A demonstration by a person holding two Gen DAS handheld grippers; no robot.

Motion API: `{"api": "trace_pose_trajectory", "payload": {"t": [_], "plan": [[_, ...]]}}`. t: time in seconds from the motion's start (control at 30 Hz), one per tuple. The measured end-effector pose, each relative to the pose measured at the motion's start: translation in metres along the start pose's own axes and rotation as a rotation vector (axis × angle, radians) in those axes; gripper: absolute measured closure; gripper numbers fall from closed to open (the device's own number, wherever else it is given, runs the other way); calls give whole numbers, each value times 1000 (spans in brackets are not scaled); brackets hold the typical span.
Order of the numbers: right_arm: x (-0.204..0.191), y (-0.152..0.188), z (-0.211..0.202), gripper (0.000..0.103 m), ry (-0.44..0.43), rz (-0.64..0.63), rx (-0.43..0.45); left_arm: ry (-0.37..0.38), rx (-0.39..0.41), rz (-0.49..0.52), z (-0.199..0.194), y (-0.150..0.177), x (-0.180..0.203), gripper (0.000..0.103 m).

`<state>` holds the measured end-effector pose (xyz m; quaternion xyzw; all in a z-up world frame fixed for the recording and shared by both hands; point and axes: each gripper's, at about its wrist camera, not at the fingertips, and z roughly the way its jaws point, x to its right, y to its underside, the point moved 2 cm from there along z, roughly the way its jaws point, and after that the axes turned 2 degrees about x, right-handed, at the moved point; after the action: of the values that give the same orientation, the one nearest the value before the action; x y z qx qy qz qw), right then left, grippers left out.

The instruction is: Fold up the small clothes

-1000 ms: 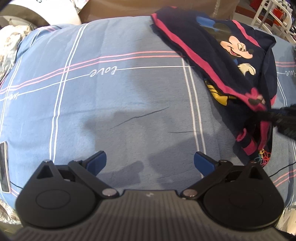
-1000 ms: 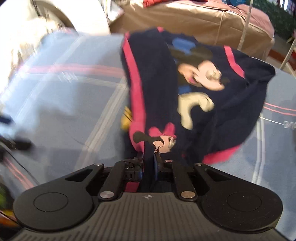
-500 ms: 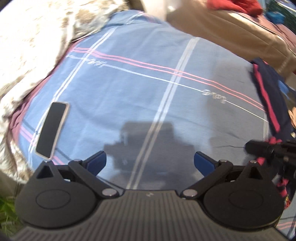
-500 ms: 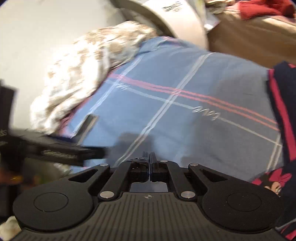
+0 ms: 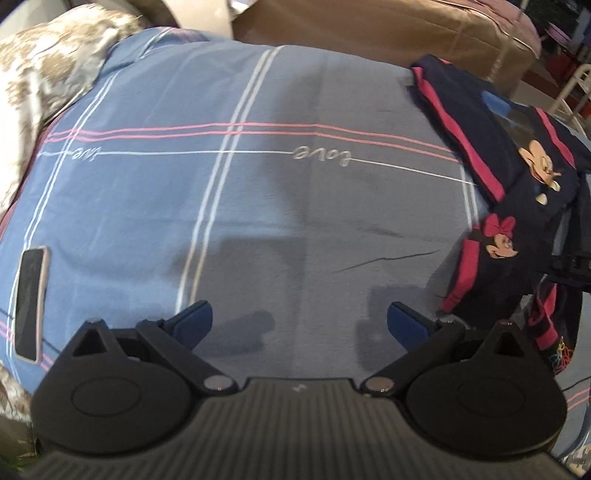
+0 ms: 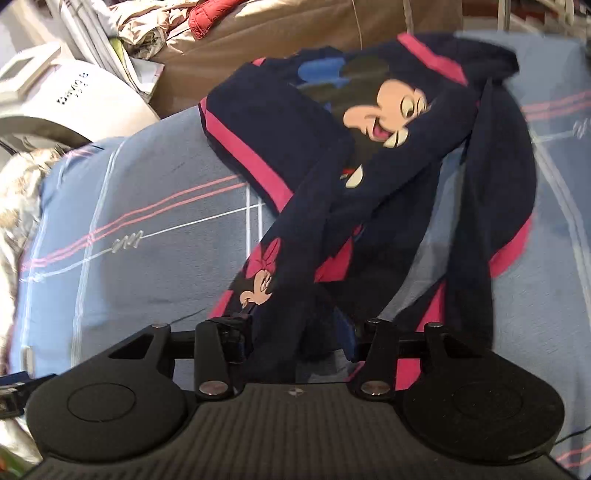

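Note:
A small navy garment (image 6: 310, 140) with pink trim and Mickey and Minnie prints lies bunched on the blue bedsheet (image 6: 147, 280). In the left wrist view it sits at the right edge (image 5: 517, 206). My right gripper (image 6: 299, 339) has its jaws partly apart with a fold of the garment hanging between them. The cloth hides the fingertips. My left gripper (image 5: 299, 319) is open and empty, low over bare sheet, to the left of the garment.
A phone (image 5: 31, 302) lies on the sheet near its left edge. A patterned blanket (image 5: 40, 74) is bunched at the far left. A brown covered surface (image 6: 288, 33) with heaped clothes and a white appliance (image 6: 70, 99) stand behind the bed.
My right gripper swung left away from the garment, came back to it, and its jaws went from shut to partly apart. My left gripper swept left, then back right, staying open.

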<state>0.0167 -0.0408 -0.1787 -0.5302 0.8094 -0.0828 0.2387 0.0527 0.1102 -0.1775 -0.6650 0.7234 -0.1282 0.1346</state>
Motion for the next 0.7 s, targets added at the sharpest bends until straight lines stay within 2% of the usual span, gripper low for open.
{"api": "trace_pose_trajectory", "payload": {"t": [0.03, 0.1, 0.13, 0.17, 0.3, 0.37, 0.47, 0.63, 0.7], "plan": [[1, 2, 4, 36, -35, 15, -7, 13, 7, 25, 1, -3, 11, 0], [0, 0, 11, 48, -41, 10, -1, 28, 23, 76, 2, -7, 27, 0], [0, -2, 14, 70, -32, 12, -6, 27, 28, 97, 1, -8, 33, 0], [0, -3, 15, 101, -33, 24, -13, 20, 31, 112, 1, -9, 37, 0], [-23, -6, 2, 101, -136, -48, 6, 3, 22, 114, 0, -7, 32, 0], [-47, -8, 2, 101, -226, -78, -4, -21, 22, 78, -3, -4, 19, 0], [-107, -13, 11, 101, -382, -153, -25, -75, 27, -3, -13, 3, -13, 0], [-233, -7, 17, 101, -741, -320, -102, -140, -12, -153, -19, 20, -69, 0], [-260, -2, 20, 100, -803, -332, -109, -156, -28, -202, -19, 25, -83, 0]]}}
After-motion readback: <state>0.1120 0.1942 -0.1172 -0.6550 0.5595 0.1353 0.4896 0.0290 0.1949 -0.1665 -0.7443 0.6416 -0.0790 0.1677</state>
